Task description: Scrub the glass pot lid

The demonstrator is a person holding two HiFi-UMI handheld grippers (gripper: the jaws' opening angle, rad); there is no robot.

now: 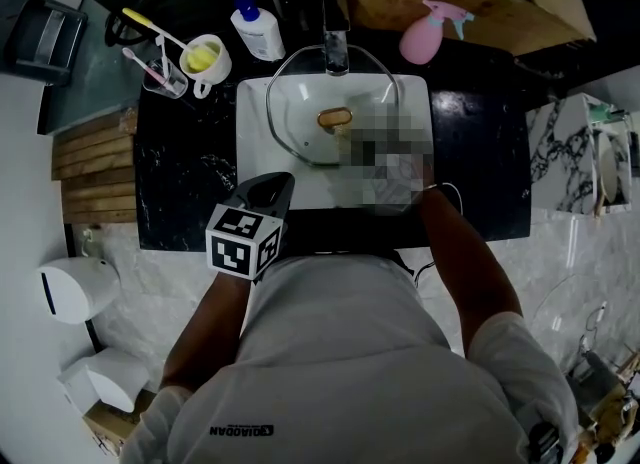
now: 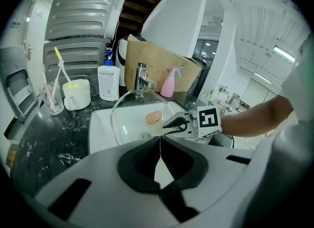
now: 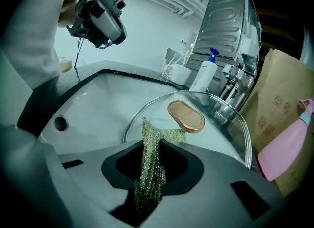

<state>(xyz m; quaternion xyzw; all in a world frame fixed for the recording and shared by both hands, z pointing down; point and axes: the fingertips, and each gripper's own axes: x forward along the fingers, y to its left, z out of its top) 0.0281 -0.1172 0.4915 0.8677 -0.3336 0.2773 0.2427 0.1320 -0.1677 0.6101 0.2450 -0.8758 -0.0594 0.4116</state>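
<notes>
Mesh cloth (image 3: 147, 173) at glass lid (image 3: 186, 116) in sink (image 1: 252, 152)
R gripper (image 3: 153, 146) pinches the cloth at lid's near rim; L gripper (image 2: 159, 143) jaws pressed together, empty.

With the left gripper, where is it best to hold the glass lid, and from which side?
Probably the oval knob on the glass lid, from above, jaws across its narrow width: it stands up on the dome, while the rim is thin.

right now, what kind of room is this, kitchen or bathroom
Probably a bathroom washstand: a white basin with a faucet, toothbrushes in a cup and a pump bottle on the dark counter. The glass pot lid in the basin is the only kitchen item.
</notes>
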